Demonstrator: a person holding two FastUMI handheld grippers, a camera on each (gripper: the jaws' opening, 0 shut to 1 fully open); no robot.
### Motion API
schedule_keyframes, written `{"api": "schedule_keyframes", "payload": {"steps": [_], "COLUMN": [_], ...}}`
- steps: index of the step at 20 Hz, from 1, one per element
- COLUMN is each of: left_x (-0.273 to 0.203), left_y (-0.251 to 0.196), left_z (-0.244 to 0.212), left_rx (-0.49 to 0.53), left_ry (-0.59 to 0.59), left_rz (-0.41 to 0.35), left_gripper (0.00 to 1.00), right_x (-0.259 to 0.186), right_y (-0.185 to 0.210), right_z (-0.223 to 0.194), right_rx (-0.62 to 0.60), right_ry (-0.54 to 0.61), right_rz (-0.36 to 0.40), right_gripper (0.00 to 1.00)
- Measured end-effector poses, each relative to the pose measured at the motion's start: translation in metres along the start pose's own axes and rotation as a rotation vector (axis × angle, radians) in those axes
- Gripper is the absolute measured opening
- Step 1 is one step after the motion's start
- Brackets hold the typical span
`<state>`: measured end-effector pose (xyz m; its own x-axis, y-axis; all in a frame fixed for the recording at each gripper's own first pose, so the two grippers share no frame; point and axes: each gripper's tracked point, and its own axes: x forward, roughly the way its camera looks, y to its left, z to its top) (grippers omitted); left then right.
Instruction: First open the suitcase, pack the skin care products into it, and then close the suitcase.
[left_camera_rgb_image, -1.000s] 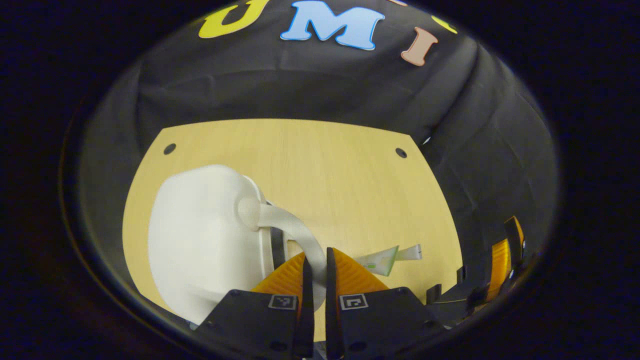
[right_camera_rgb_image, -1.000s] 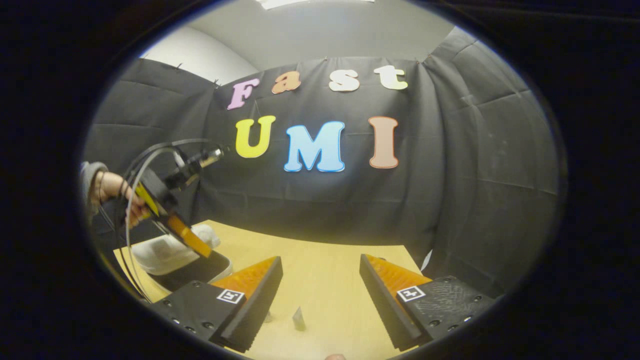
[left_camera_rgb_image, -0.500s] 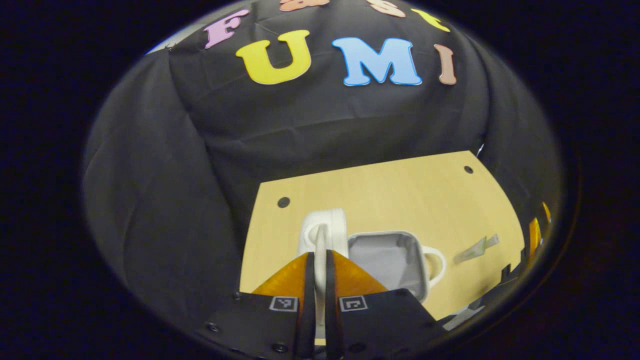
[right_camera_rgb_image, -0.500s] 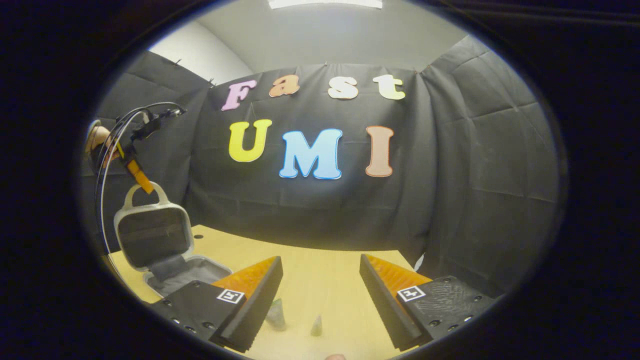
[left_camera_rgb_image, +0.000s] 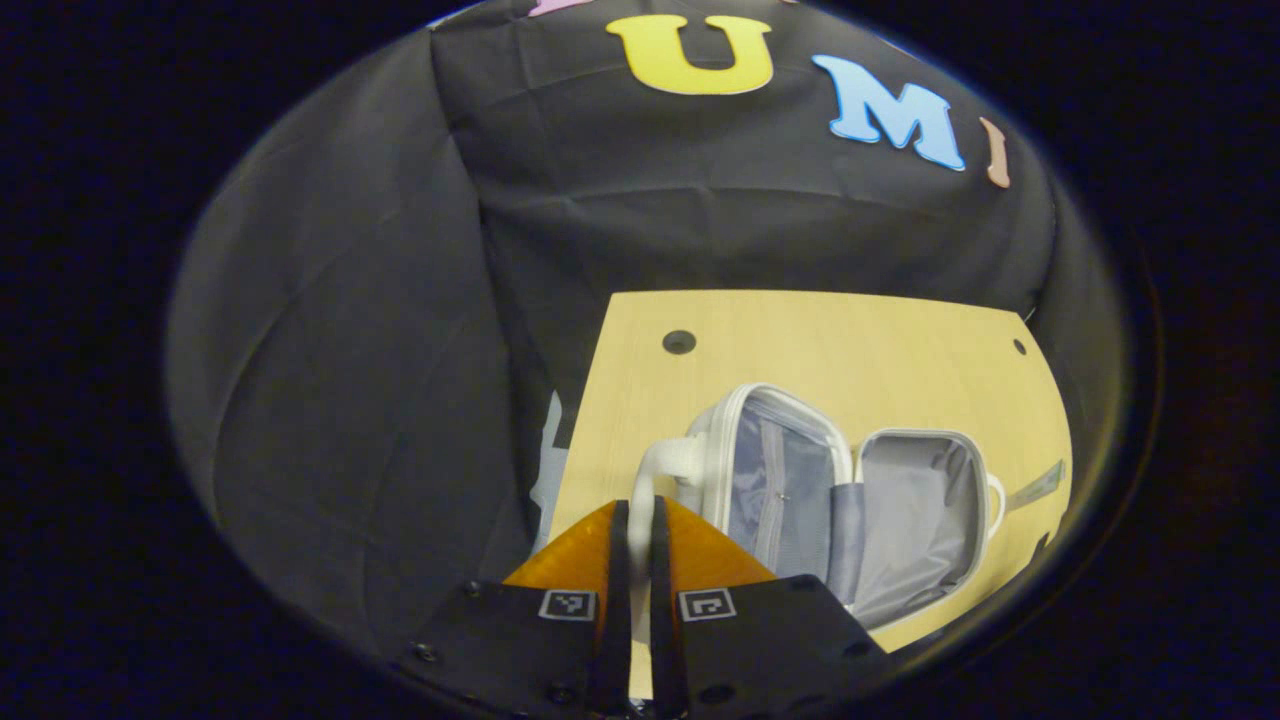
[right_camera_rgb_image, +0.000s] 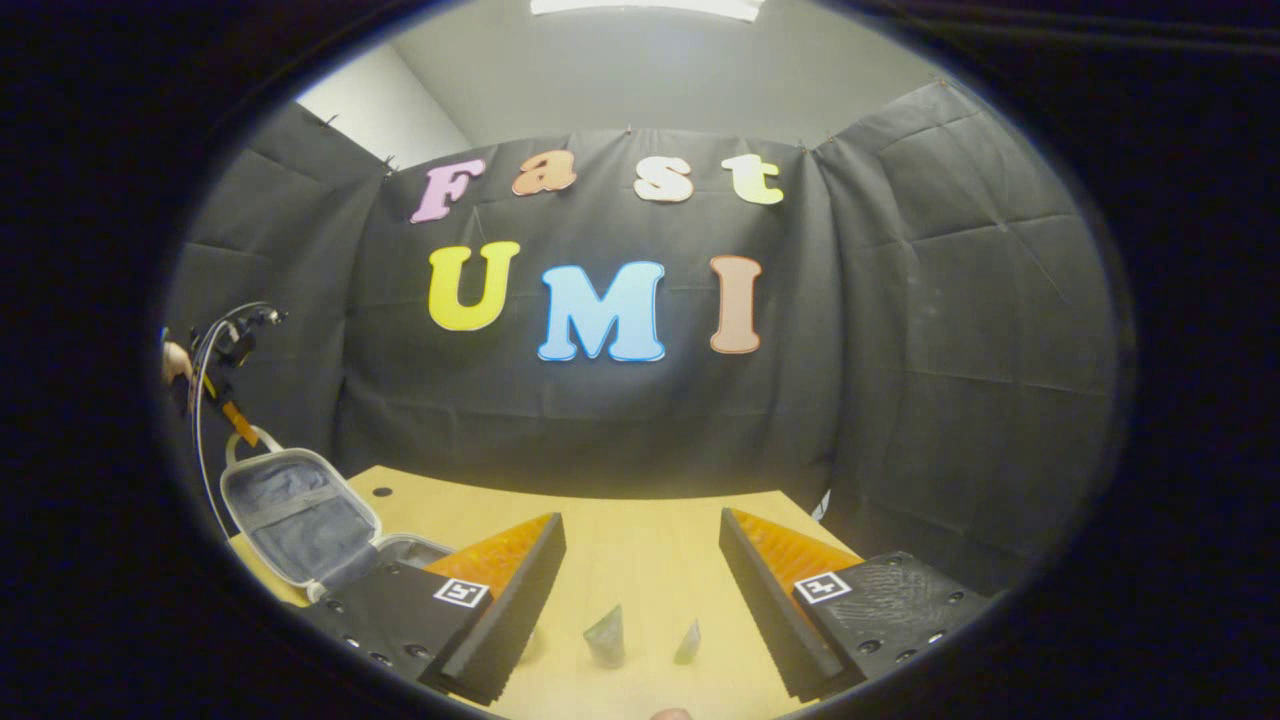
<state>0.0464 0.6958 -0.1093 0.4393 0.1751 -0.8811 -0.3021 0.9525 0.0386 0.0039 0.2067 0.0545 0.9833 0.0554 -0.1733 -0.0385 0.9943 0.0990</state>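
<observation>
The white suitcase (left_camera_rgb_image: 915, 520) lies open on the wooden table (left_camera_rgb_image: 850, 340), its grey lining showing. My left gripper (left_camera_rgb_image: 640, 505) is shut on the white handle (left_camera_rgb_image: 662, 468) of the lid (left_camera_rgb_image: 775, 480), which leans back to the left. A skin care tube (left_camera_rgb_image: 1035, 487) lies just right of the case. In the right gripper view the lid (right_camera_rgb_image: 290, 510) stands tilted at the far left, with the left gripper (right_camera_rgb_image: 235, 415) and a hand (right_camera_rgb_image: 175, 362) above it. My right gripper (right_camera_rgb_image: 640, 545) is open above two small tubes (right_camera_rgb_image: 605, 635) (right_camera_rgb_image: 688, 643) on the table (right_camera_rgb_image: 620, 530).
Black cloth walls close in the table at the back and both sides. Two dark holes (left_camera_rgb_image: 679, 341) (left_camera_rgb_image: 1018, 346) mark the table's far corners. Bare wood lies between the suitcase and the back wall.
The left gripper has swung the lid by its handle from upright to leaning far back. The right gripper has shifted a little, and both tubes now show between its fingers.
</observation>
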Motion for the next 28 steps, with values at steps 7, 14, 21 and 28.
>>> {"api": "schedule_keyframes", "payload": {"steps": [7,14,21,28], "left_x": [0.086,0.13,0.095,0.005], "left_y": [0.039,0.052,0.053,-0.024], "left_z": [-0.065,-0.099,-0.062,0.011], "left_rx": [-0.068,-0.109,-0.167,-0.187], "left_ry": [0.081,0.105,-0.109,-0.493], "left_rz": [-0.034,-0.009,0.052,0.015], "left_gripper": [0.17,0.21,1.0,1.0], "right_x": [0.0,0.001,0.0,-0.001], "right_y": [0.016,0.018,-0.005,-0.037], "right_z": [0.013,0.012,0.011,0.01], "right_rx": [-0.033,-0.066,-0.026,-0.03], "right_ry": [0.005,0.026,0.023,0.003], "right_rz": [-0.03,-0.027,-0.046,-0.055], "right_gripper": [0.94,0.94,0.94,0.94]}}
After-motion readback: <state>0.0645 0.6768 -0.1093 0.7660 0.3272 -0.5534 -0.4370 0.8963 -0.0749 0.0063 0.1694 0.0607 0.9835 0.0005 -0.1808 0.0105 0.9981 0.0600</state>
